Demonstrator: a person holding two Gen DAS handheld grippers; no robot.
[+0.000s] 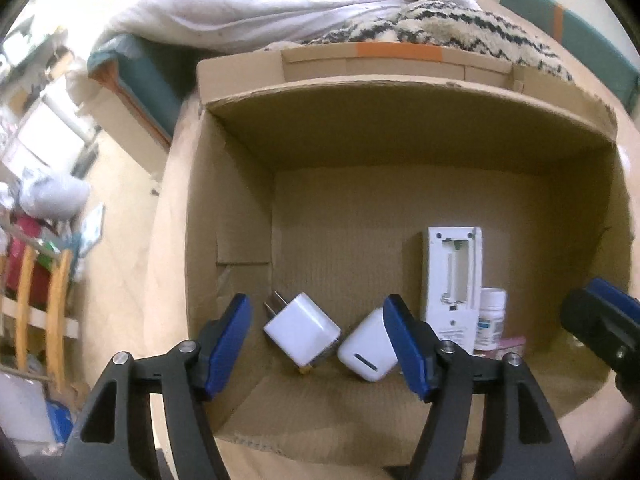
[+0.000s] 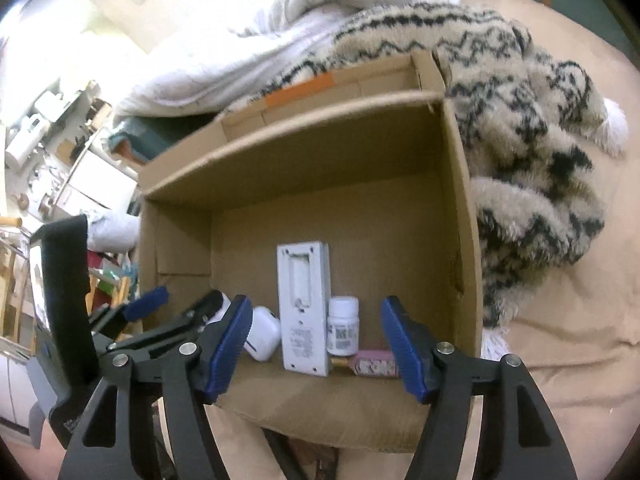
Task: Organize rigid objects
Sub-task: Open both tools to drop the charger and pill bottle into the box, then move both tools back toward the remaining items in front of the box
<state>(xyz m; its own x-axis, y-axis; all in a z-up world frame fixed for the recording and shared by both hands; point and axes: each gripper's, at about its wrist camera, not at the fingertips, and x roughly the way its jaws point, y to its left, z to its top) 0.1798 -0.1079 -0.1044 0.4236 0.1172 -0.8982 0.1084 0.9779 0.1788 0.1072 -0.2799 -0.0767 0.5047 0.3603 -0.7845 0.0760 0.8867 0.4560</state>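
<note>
While both grippers are hanging with jaws spread wide and nothing between them, the rigid objects are lying together inside an open cardboard box. A white plug adapter is sitting on the box floor with its prongs pointing up and to the left, and a white rounded charger is lying just beside it on its right. Next along, a white remote is lying face down with its battery bay open, and a small white pill bottle is standing upright just to its right. A pink item with a brass-coloured end is lying in front of the bottle, too blurred to identify.

The left gripper is hovering over the adapter and charger at the box's near side, while the right gripper is facing the remote and bottle; neither is touching anything.

The box is resting on a tan bed surface. A furry cream and black patterned blanket is pressing against the box's far and right walls, and a rumpled white duvet is lying beyond it. Off to the left, the room is showing a wooden chair and cluttered shelving, washed out by bright light.
</note>
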